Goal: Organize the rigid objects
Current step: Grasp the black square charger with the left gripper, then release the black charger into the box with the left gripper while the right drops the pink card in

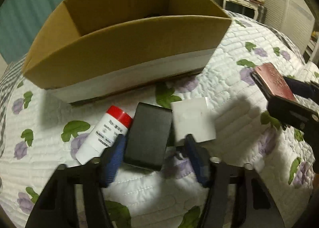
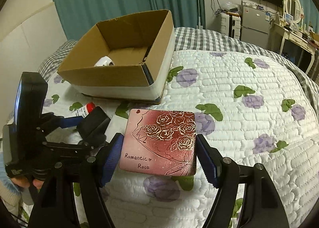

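Right gripper (image 2: 158,154) clamped on a pink tin (image 2: 159,142) printed with roses and "Romantic Rose", pads pressed to both its side edges, held above the floral quilt (image 2: 239,108) in front of the open cardboard box (image 2: 111,76). Left gripper (image 1: 153,148) part-closed around a black rectangular case (image 1: 148,136); left pad at its edge, right pad apparently still apart from it, so grip not certain. Beside the case on the quilt, a white bottle with red cap (image 1: 105,134) and a white square box (image 1: 192,120); inside the cardboard box, a white object (image 2: 104,61).
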Demonstrator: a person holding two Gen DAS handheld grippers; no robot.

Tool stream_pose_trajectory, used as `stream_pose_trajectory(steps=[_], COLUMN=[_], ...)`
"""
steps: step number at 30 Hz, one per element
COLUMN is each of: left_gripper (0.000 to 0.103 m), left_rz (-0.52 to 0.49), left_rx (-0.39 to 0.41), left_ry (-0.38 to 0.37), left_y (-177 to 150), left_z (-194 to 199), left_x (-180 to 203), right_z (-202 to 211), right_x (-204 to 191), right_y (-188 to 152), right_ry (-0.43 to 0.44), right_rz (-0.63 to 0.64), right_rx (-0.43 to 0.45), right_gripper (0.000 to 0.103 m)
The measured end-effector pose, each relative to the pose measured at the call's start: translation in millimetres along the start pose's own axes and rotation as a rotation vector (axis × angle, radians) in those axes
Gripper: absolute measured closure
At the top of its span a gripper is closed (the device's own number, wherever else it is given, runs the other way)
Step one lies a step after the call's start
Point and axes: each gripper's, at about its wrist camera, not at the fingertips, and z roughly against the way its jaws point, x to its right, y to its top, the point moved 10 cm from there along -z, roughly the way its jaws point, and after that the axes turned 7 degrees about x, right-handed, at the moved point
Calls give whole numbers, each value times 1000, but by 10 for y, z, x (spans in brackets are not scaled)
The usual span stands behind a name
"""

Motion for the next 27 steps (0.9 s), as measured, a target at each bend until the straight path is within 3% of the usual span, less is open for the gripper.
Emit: stream_pose_trajectory(steps=[1, 11, 16, 22, 27], left_gripper=[61, 61, 61, 62, 62], left_rz=[-8, -46, -13, 10, 84], left_rx=[-5, -26, -39, -16, 39], left_ry=[24, 42, 11, 34, -3], left_y=[-13, 71, 92, 51, 77], left_z=[4, -175, -273, -61, 318], left_x=[-25, -57, -124, -169, -274], right_z=[3, -30, -41, 6, 122], right_x=[0, -15, -30, -117, -218], right_y=[3, -32, -31, 12, 129], right_ry=[-1, -4, -2, 4, 1], right_rz=[-1, 7, 13, 32, 60], right_rx=[1, -11, -14, -3, 35], right_gripper=[31, 31, 31, 31, 31])
